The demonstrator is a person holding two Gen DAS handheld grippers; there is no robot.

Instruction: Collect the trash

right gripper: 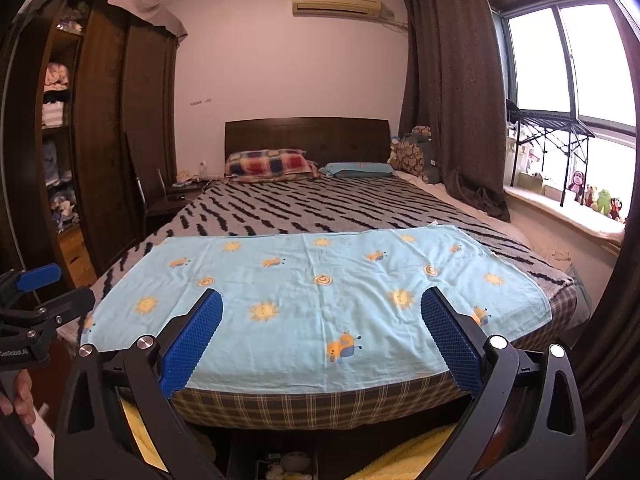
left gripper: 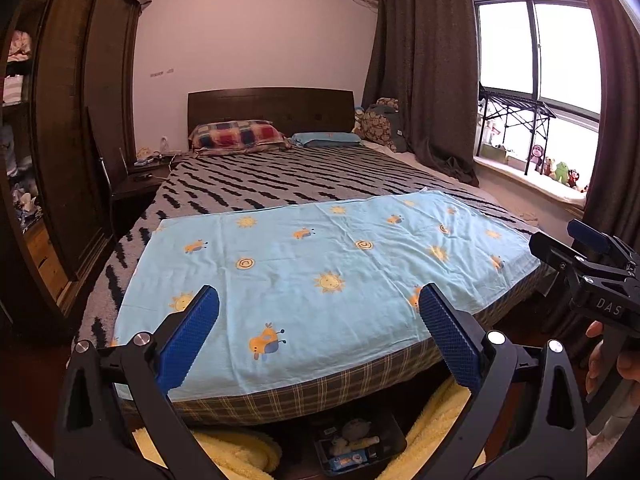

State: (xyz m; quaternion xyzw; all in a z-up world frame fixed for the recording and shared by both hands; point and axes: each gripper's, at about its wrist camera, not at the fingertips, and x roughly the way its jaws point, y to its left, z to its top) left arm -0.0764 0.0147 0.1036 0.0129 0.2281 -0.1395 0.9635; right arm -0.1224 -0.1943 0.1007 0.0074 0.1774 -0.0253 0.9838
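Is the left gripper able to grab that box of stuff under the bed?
Probably yes. The left gripper is open and holds nothing, and the box sits on the floor just below it, under the bed's edge. Nothing blocks its front, though the gripper must drop lower to get in.

Open air lies above the flat blue sheet (left gripper: 320, 264); the wardrobe (left gripper: 76, 128) crowds the bed's (left gripper: 280, 176) left side.

1. Light-blue sheet (left gripper: 320, 264): thin printed cloth, matt, lightly creased.
2. Striped blanket (left gripper: 280, 180): coarse napped cloth.
3. Headboard (left gripper: 272, 108) and wardrobe (left gripper: 80, 120): dark wood, dull sheen.
4. Left hand-held gripper (left gripper: 319, 336): matt black frame, blue textured pads (left gripper: 188, 344), shiny metal bolts.
5. Yellow blanket (left gripper: 240, 452): fluffy pile.
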